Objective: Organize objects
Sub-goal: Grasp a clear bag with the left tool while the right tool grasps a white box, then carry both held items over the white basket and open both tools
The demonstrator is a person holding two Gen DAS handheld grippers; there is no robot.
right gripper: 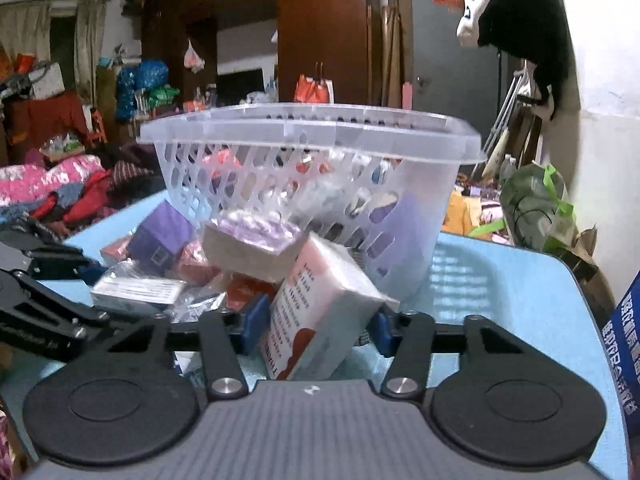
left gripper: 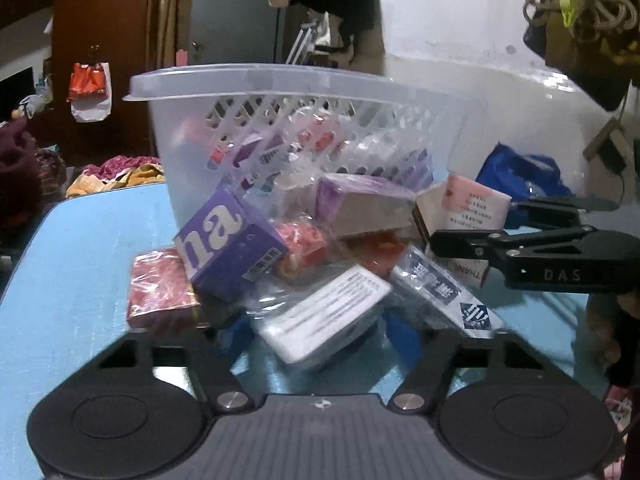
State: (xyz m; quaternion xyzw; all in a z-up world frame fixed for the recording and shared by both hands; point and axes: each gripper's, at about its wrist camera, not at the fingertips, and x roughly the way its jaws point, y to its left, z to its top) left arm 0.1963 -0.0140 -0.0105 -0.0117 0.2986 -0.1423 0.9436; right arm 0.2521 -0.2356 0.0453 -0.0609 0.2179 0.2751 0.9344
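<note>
A clear plastic basket (left gripper: 304, 84) stands on the blue table (left gripper: 80, 272) with several boxes and packets inside; it also shows in the right wrist view (right gripper: 312, 136). Before it lies a pile: a purple box (left gripper: 228, 244), red packets (left gripper: 160, 292), a white flat box in clear wrap (left gripper: 328, 316). My left gripper (left gripper: 316, 332) is around that white flat box, its blue pads at both sides. My right gripper (right gripper: 314, 326) is shut on a pink-and-white box (right gripper: 320, 308), also seen in the left wrist view (left gripper: 464, 204).
A grey-and-purple box (right gripper: 248, 244) leans against the basket. A blue bag (left gripper: 524, 176) lies behind the table at the right. A green bag (right gripper: 536, 208) sits by the wall. Clothes are heaped left of the table.
</note>
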